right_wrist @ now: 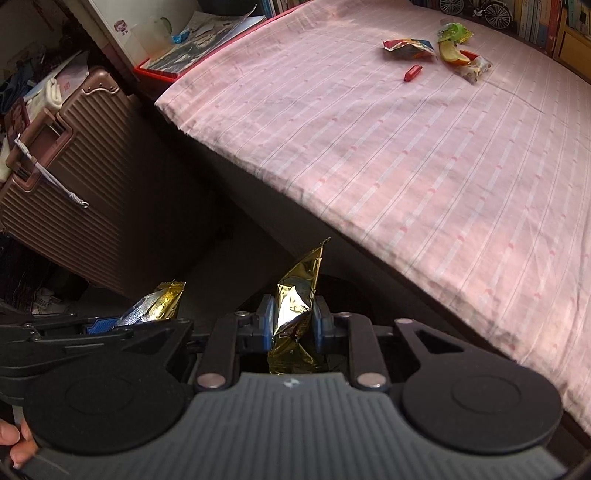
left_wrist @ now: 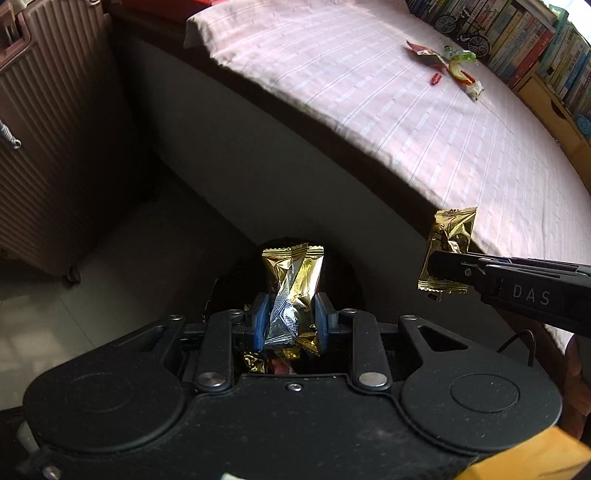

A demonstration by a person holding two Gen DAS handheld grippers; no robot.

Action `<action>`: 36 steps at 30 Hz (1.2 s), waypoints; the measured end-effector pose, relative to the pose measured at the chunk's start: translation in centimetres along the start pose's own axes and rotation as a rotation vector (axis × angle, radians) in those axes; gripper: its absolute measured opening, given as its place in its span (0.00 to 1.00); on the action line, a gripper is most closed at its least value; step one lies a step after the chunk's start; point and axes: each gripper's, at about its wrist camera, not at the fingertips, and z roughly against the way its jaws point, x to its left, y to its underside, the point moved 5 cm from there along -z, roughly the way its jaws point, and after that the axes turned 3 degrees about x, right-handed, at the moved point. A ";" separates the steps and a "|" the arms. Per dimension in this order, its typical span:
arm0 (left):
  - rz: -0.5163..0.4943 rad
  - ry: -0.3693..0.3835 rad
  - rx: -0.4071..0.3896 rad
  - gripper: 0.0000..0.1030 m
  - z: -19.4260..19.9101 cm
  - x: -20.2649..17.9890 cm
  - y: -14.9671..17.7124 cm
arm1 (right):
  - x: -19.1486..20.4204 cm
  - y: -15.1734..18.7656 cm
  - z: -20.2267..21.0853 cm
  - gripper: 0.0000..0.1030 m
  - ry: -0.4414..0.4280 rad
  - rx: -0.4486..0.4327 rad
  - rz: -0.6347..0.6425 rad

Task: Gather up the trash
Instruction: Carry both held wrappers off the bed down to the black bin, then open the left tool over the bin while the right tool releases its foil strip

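Left gripper [left_wrist: 290,321]: closed on a gold wrapper [left_wrist: 295,280] with a silver inner face, blue pads pressing it from both sides; it hangs over a dark round bin [left_wrist: 343,273] on the floor beside the bed.

Right gripper [right_wrist: 293,325]: also clamped on its own gold foil wrapper [right_wrist: 299,295], held upright just beside the left one, close to the bed's edge.

Bin contents: gold scraps and something pinkish show beneath the left gripper; I cannot tell how many.

Progress: two wrappers are lifted and seem about to be dropped, neither released yet. Roughly midway, by my judgement.

Bed [right_wrist: 406,166]: pink striped sheet, bare in its near part.

Trash left: a cluster near the far side, well apart from both grippers.

Count on bed: about five pieces — a crumpled snack packet [right_wrist: 408,48], a small red wrapper [right_wrist: 412,72], a green packet [right_wrist: 455,32], a yellow-orange piece [right_wrist: 452,55], a pale wrapper [right_wrist: 474,68].

Count held: two gold wrappers, one per gripper.

Suitcase [right_wrist: 96,206]: one, ribbed brown, beyond the bed's corner.
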 end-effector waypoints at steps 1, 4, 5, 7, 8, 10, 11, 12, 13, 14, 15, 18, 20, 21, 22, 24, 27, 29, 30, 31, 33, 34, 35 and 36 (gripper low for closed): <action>0.007 -0.002 0.011 0.24 -0.4 0.4 0.5 | 0.3 0.5 -0.4 0.25 -0.001 0.011 0.003; 0.024 -0.005 0.043 0.24 -1.5 1.6 2.1 | 1.2 1.7 -1.6 0.25 -0.001 0.044 0.015; 0.028 -0.005 0.053 0.24 -1.9 1.9 2.5 | 1.4 2.0 -2.0 0.25 0.000 0.053 0.020; 0.032 -0.006 0.070 0.24 -2.5 2.2 3.3 | 1.9 2.7 -2.7 0.25 0.005 0.073 0.027; 0.032 -0.006 0.078 0.24 -2.8 2.3 3.6 | 2.0 2.9 -3.0 0.25 0.008 0.081 0.027; 0.034 -0.002 0.095 0.24 -3.4 2.4 4.2 | 2.2 3.5 -3.5 0.25 0.013 0.096 0.024; 0.035 0.001 0.103 0.24 -3.7 2.5 4.5 | 2.3 3.6 -3.6 0.25 0.013 0.101 0.022; 0.034 0.001 0.109 0.24 -4.1 2.4 4.7 | 2.4 3.8 -3.8 0.25 0.014 0.108 0.021; 0.033 0.000 0.114 0.24 -4.3 2.5 4.8 | 2.5 4.0 -4.0 0.25 0.015 0.113 0.022; 0.034 -0.001 0.123 0.24 -4.7 2.4 4.9 | 2.5 4.1 -4.2 0.25 0.016 0.117 0.025; 0.037 -0.001 0.129 0.24 -4.9 2.5 5.0 | 2.6 4.2 -4.3 0.25 0.017 0.121 0.027; 0.048 -0.008 0.154 0.24 -5.8 2.5 5.4 | 2.7 4.4 -4.8 0.25 0.020 0.133 0.028; 0.050 -0.012 0.165 0.24 -6.2 2.6 5.5 | 2.7 4.5 -5.2 0.25 0.022 0.139 0.027; 0.050 -0.013 0.169 0.24 -6.4 2.5 5.6 | 2.7 4.5 -5.4 0.25 0.023 0.143 0.026; 0.051 -0.014 0.172 0.24 -6.6 2.6 5.7 | 2.7 4.4 -5.6 0.25 0.024 0.148 0.025; 0.054 -0.017 0.176 0.24 -6.8 2.6 5.7 | 2.7 4.4 -6.0 0.25 0.027 0.156 0.025; 0.063 -0.016 0.183 0.25 -7.0 2.5 5.5 | 2.7 4.3 -6.4 0.25 0.031 0.166 0.023; 0.064 -0.014 0.183 0.25 -7.0 2.6 5.4 | 2.5 4.2 -6.5 0.26 0.031 0.169 0.020; 0.063 -0.014 0.183 0.25 -7.0 2.6 5.3 | 2.6 3.9 -6.8 0.26 0.030 0.170 0.018; 0.063 -0.015 0.181 0.25 -7.1 2.6 5.3 | 2.5 3.8 -6.9 0.26 0.031 0.171 0.017; 0.065 -0.014 0.180 0.25 -6.8 2.6 5.1 | 2.6 3.8 -6.9 0.27 0.033 0.172 0.017; 0.066 -0.011 0.178 0.26 -6.7 2.6 5.1 | 2.6 3.8 -6.9 0.27 0.034 0.171 0.015; 0.067 -0.012 0.177 0.28 -6.6 2.7 5.0 | 2.5 3.8 -7.0 0.30 0.035 0.169 0.013; 0.067 -0.012 0.178 0.34 -6.7 2.7 4.9 | 2.4 3.8 -7.0 0.30 0.036 0.167 0.009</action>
